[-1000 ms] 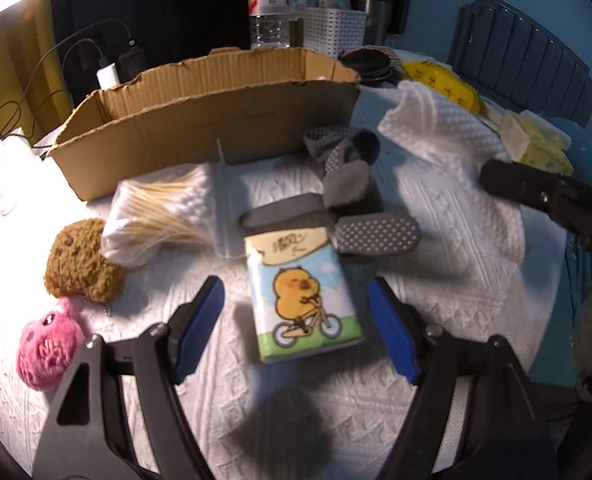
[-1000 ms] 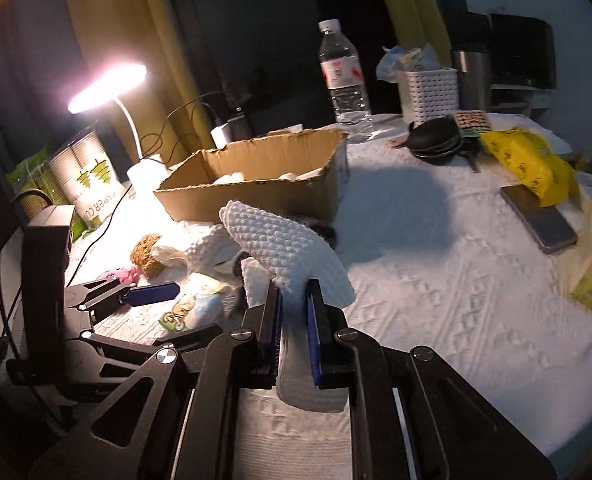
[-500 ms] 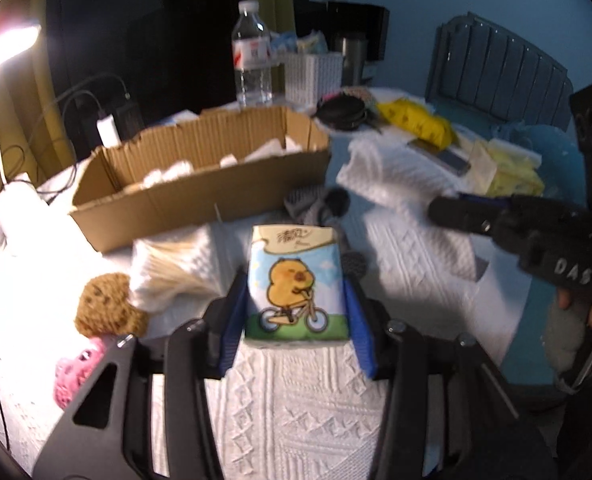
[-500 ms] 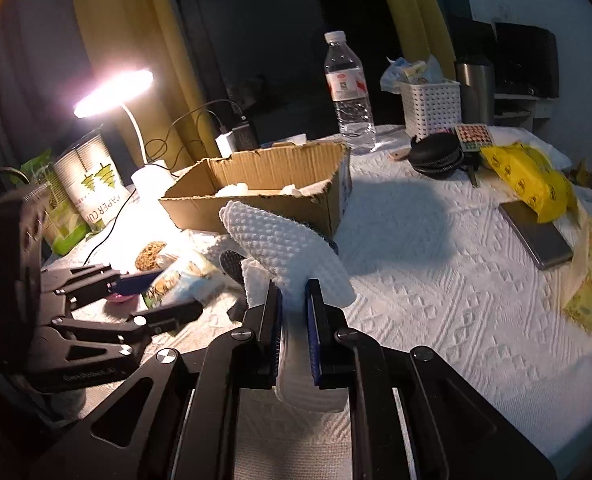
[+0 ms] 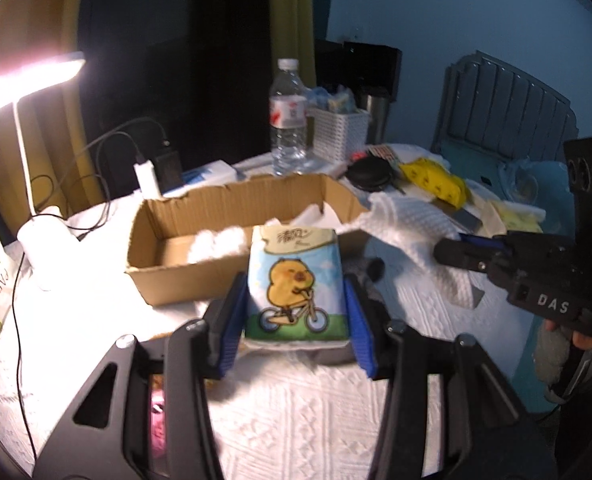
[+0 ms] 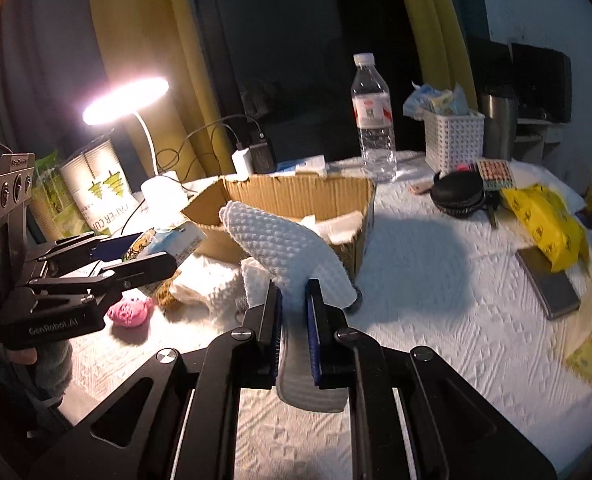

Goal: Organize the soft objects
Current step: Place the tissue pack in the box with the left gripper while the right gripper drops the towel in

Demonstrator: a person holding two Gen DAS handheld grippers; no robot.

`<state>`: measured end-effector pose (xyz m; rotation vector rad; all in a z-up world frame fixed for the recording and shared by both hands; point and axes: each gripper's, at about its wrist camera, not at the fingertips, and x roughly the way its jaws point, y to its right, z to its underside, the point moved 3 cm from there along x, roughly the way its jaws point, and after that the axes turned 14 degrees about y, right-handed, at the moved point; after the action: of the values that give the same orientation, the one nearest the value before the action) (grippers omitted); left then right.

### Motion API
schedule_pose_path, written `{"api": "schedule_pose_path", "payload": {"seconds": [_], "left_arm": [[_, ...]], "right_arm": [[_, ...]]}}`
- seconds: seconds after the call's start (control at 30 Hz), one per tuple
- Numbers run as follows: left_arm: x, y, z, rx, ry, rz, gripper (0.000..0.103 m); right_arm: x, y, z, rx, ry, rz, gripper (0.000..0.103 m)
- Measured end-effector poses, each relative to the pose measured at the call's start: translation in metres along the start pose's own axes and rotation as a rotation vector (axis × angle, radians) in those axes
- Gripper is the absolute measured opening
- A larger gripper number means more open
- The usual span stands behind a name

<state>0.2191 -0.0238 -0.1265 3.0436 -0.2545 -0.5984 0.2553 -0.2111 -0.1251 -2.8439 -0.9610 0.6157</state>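
My left gripper (image 5: 294,312) is shut on a tissue pack (image 5: 296,280) printed with a yellow animal on a bicycle, held above the table in front of the open cardboard box (image 5: 200,232). The box holds white soft items (image 5: 216,240). My right gripper (image 6: 294,320) is shut on a white waffle-weave cloth (image 6: 284,244), held up just right of the box (image 6: 296,200). In the right wrist view the left gripper (image 6: 136,252) and the pack (image 6: 168,240) show at left. A pink plush toy (image 6: 130,310) lies on the table.
A lit desk lamp (image 6: 126,98) stands at the left with cables and a charger (image 6: 252,158). Behind the box are a water bottle (image 6: 371,120) and a white basket (image 6: 451,140). A black case (image 6: 457,196), yellow pack (image 6: 543,220) and phone (image 6: 547,280) lie at right.
My left gripper closed on the tissue pack and lifted it off the table toward the box. My right gripper kept its hold on the white cloth and moved a little.
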Motion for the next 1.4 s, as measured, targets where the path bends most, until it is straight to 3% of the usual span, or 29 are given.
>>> {"api": "schedule_pose_path", "payload": {"seconds": [0.8,1.07,1.4], "left_arm": [[0.029,-0.072,-0.046,-0.043,0.100,-0.108,0.048],[0.060,-0.093,-0.039,-0.073,0.063,-0.141,0.048],[0.092,-0.101,-0.022,-0.101,-0.012,-0.125,0.049]], "right_arm": [[0.052,0.002,-0.055,-0.037,0.064,-0.007,0.013],[0.078,0.013,-0.067,-0.038,0.068,0.017,0.013],[0.117,0.014,-0.063,-0.025,0.026,-0.002,0.013]]}}
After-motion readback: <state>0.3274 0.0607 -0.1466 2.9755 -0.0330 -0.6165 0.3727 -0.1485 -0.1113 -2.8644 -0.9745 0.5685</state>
